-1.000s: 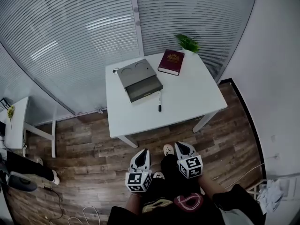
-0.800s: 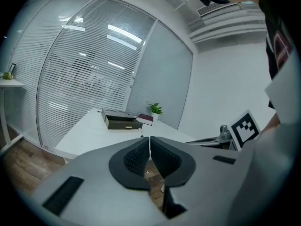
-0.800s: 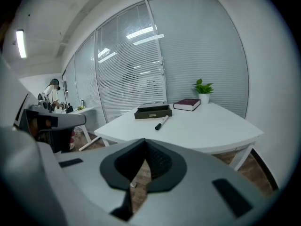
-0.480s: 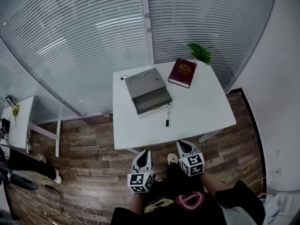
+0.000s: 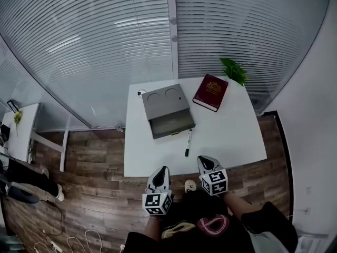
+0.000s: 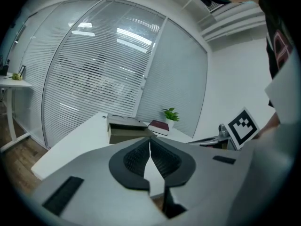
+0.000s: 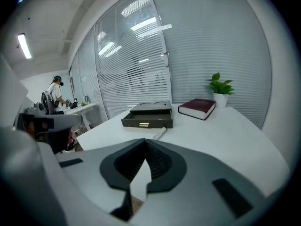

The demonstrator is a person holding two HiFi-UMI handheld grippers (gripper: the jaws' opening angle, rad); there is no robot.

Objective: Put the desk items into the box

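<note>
Both grippers sit low at the near edge of the white bench (image 5: pixel 231 136), side by side and well apart from everything on it. The left gripper (image 6: pixel 149 144) has its jaws pressed together with nothing between them. The right gripper (image 7: pixel 145 146) is closed the same way, also empty.

Ahead of me, toward the far left of the bench, stands the grey box (image 5: pixel 167 112). Its drawer is pulled out toward me, and its top has two round recesses. The pen (image 5: pixel 187 143) lies on the bench just in front of the open drawer, pointing roughly toward me. The dark red book (image 5: pixel 210 92) lies flat to the right of the box, near it but not touching. A small green plant (image 5: pixel 233 70) stands beyond the book at the far right corner, against the blinds.
</note>
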